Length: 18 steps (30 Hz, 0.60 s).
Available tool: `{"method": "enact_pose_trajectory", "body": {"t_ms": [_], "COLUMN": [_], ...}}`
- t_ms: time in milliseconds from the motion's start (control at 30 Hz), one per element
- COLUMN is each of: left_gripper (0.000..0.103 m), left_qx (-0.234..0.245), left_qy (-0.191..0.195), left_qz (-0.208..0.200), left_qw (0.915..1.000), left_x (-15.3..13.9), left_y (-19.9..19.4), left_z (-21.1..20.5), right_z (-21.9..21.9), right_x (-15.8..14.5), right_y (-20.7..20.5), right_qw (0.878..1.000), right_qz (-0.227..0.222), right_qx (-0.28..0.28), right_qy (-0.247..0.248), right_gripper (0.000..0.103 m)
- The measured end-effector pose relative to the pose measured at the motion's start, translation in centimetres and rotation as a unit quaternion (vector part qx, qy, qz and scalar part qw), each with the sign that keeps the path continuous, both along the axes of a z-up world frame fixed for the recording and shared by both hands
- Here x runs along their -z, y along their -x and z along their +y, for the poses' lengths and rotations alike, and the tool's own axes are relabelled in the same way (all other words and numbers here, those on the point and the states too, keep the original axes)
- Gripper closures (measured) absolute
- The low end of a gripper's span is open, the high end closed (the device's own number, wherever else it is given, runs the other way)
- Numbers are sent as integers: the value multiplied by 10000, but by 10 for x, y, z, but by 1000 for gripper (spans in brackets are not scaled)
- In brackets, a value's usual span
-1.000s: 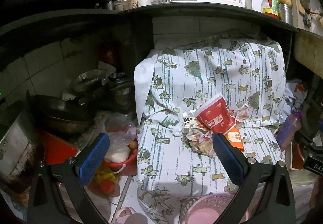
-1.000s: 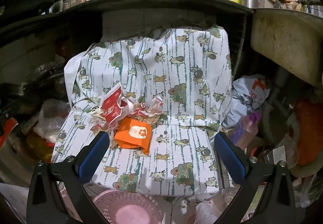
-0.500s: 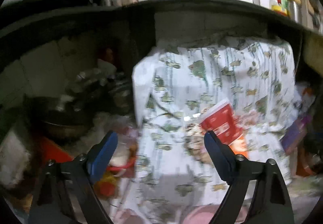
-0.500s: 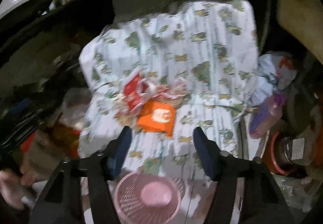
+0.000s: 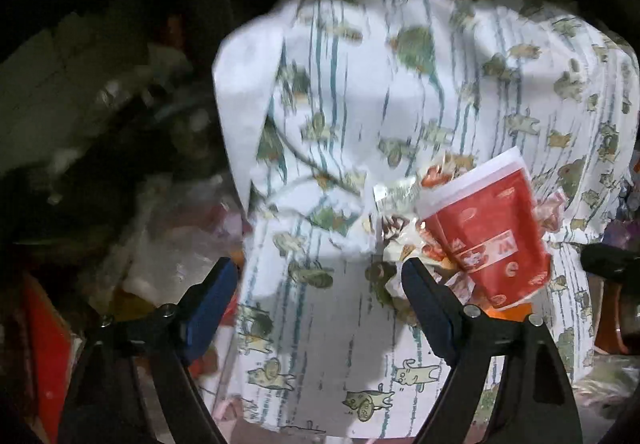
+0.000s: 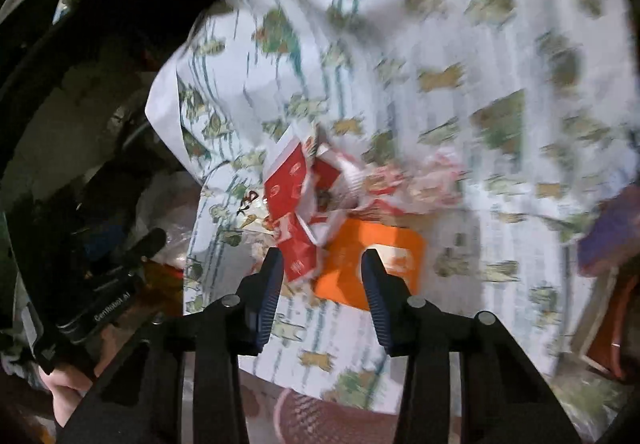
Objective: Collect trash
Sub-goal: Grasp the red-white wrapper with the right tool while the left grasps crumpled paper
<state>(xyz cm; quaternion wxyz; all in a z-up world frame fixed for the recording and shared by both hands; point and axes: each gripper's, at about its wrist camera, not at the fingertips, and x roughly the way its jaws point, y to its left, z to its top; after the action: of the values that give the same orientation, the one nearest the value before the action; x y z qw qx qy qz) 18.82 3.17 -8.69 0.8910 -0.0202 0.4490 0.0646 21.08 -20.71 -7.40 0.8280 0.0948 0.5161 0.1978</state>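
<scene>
A pile of trash lies on a seat covered in a patterned white cloth (image 5: 348,116). It holds a red paper cup (image 5: 488,232), crumpled wrappers (image 5: 404,204) and an orange packet (image 6: 384,256). My left gripper (image 5: 320,284) is open and empty, just left of the cup over the cloth. My right gripper (image 6: 322,268) is open, partly closed in, just before the orange packet and the red cup (image 6: 290,200). The pink basket (image 6: 320,412) shows at the bottom of the right wrist view.
Dark clutter of pots and bags (image 5: 132,164) fills the space left of the seat. A purple bottle (image 6: 612,228) lies at the seat's right. The other hand and gripper body (image 6: 96,308) show at the left of the right wrist view.
Both grippers moved forward and down toward the trash pile. The right gripper's fingers closed in from wide open to a narrower gap. The left fingers also narrowed a little.
</scene>
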Motion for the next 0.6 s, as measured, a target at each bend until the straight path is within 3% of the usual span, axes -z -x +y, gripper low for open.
{"method": "enact_pose_trajectory", "body": {"t_ms": [100,167,233,267,300,433,500,600], "left_gripper": [17,17,17,17,17,17,17,23], "left_qx": [96,209,399,519,718,1346,1372,1090], "left_qy": [508,434,285,270,319,974,1367,1821], "left_qz": [180,282,378,439,541,1027,1108,1120], "left_qw": [9985,9984,9981,9973,9954,9808,9748,9708], "left_x": [13,21,29,33,39,69,78,85], "left_y": [-8,-9,-8,-8,-9,-22,-28,-37], "left_z": [10,6,-3,-7,-14,-36,-40,-41], "right_z": [21,35,46,50,50,24,8,-17], "right_x": [21,31,37,40,44,43,34,16], "right_y": [-21,-27,-30,-30,-31,-32,-30,-19], "right_qw": [9998,9998,9996,9993,9992,9983,9963,9950], "right_qz": [201,151,127,140,194,433,455,115], "right_qx": [-83,17,-186,-290,-284,273,424,613], "right_qy": [-33,121,152,165,215,-297,-588,-774], "right_gripper": [57,56,69,91,93,94,94,94]}}
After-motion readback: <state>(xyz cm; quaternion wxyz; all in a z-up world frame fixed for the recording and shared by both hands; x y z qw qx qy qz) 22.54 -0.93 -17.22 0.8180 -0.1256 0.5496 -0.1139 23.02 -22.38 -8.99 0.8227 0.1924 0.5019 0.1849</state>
